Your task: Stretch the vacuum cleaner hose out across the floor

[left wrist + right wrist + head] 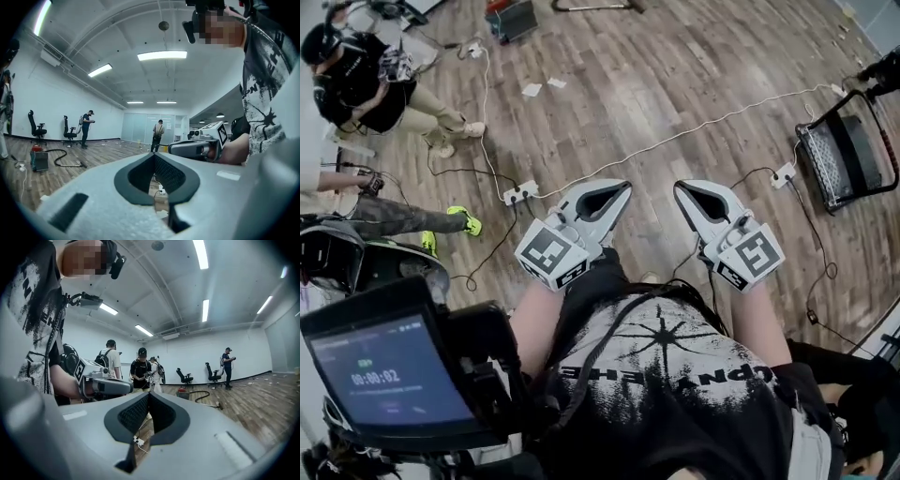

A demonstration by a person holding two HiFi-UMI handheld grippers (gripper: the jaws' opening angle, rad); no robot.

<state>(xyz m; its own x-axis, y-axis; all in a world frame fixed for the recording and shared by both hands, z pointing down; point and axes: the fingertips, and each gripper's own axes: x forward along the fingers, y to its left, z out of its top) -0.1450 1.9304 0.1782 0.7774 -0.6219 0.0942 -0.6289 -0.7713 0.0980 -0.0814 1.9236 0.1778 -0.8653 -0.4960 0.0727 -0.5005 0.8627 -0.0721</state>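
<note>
The vacuum cleaner (511, 17) stands far ahead on the wooden floor, with its dark hose (591, 7) lying in a curve beside it. The same cleaner (39, 160) and hose (61, 157) appear small at the left of the left gripper view, and the cleaner (183, 391) and hose (204, 396) appear mid-right in the right gripper view. My left gripper (615, 187) and right gripper (688, 187) are held level side by side at waist height. Both are shut, hold nothing, and are far from the hose.
White cables run across the floor to a power strip (520, 193) just ahead and another (784, 174) at the right. A black chair (848, 155) stands at the right. People (366, 80) sit on the floor at the left. A timer screen (384, 370) is at the lower left.
</note>
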